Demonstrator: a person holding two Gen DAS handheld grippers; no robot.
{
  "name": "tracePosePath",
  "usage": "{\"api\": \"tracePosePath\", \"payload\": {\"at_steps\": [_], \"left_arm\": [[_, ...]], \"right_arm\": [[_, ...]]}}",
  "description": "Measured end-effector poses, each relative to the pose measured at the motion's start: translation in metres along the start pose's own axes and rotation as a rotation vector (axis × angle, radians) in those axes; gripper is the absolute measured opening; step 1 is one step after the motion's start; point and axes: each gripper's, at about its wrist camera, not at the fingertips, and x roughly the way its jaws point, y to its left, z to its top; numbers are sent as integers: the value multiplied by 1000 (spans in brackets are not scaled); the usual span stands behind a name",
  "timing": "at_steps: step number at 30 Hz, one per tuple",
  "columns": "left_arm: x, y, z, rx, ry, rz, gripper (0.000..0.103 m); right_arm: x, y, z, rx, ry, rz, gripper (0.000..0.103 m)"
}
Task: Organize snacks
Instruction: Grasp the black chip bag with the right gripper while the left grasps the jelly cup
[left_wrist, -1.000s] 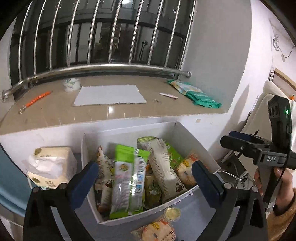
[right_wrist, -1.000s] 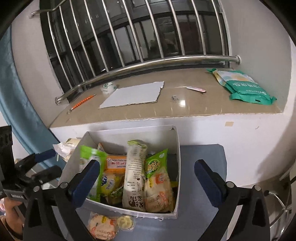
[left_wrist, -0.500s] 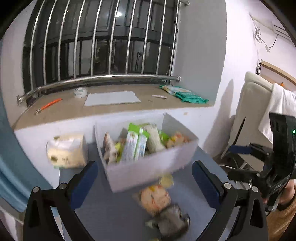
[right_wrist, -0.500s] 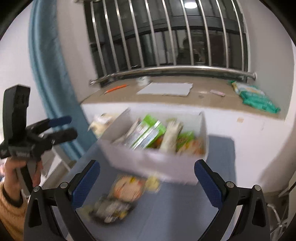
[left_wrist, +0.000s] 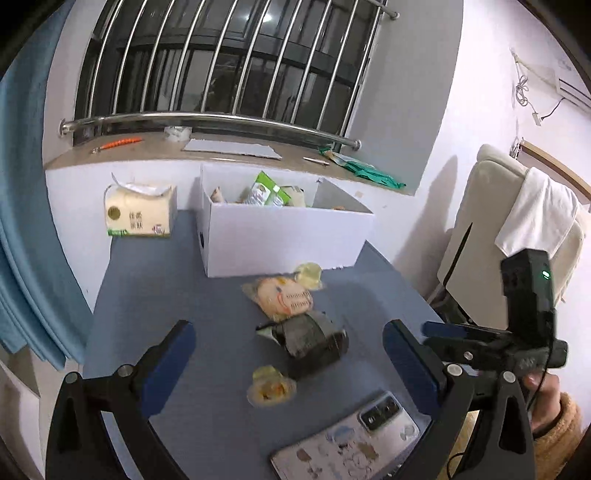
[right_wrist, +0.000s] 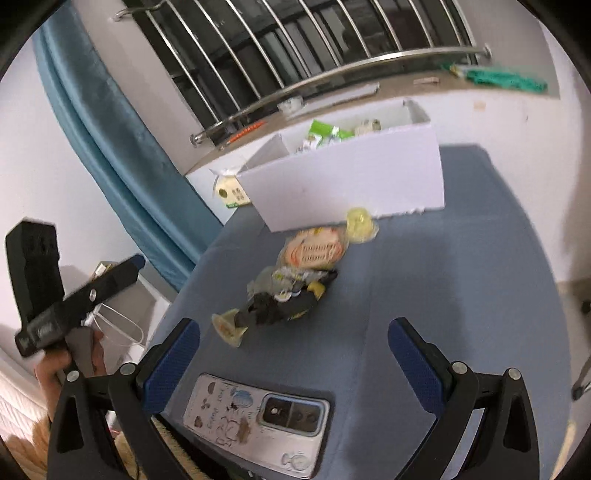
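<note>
A white box (left_wrist: 284, 236) (right_wrist: 351, 184) holding several snack packets stands at the far side of the blue table. In front of it lie loose snacks: a round cracker packet (left_wrist: 284, 297) (right_wrist: 314, 251), a dark packet (left_wrist: 310, 339) (right_wrist: 288, 299), a jelly cup (left_wrist: 308, 275) (right_wrist: 360, 221) by the box, and a second jelly cup (left_wrist: 269, 386) (right_wrist: 229, 326) nearer me. My left gripper (left_wrist: 286, 350) is open and empty, hovering short of the dark packet. My right gripper (right_wrist: 295, 339) is also open and empty, above the table's near end.
A phone (left_wrist: 347, 439) (right_wrist: 258, 417) in a decorated case lies at the table's near edge. A tissue pack (left_wrist: 138, 216) sits left of the box. Behind is a window ledge (left_wrist: 236, 155) with a rail; a blue curtain (right_wrist: 122, 155) hangs at the left.
Both grippers have pulled back from above the box towards the table's near end. The loose snacks and the phone have come into view.
</note>
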Motion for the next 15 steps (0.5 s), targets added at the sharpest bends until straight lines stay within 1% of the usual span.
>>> {"api": "tracePosePath", "payload": {"at_steps": [5, 7, 9, 11, 15], "left_arm": [[-6, 0, -6, -4, -4, -3, 103], [-8, 3, -8, -13, -10, -10, 103], [-10, 6, -10, -21, -11, -15, 103], [-10, 9, -12, -29, -12, -10, 103], [-9, 16, -18, -40, 1, -3, 103]], "right_arm": [[31, -6, -3, 143, 42, 90, 103], [51, -10, -3, 213, 68, 130, 103], [69, -12, -1, 257, 84, 133, 103], [82, -9, 0, 269, 88, 137, 103], [108, -12, 6, 311, 111, 114, 103]]}}
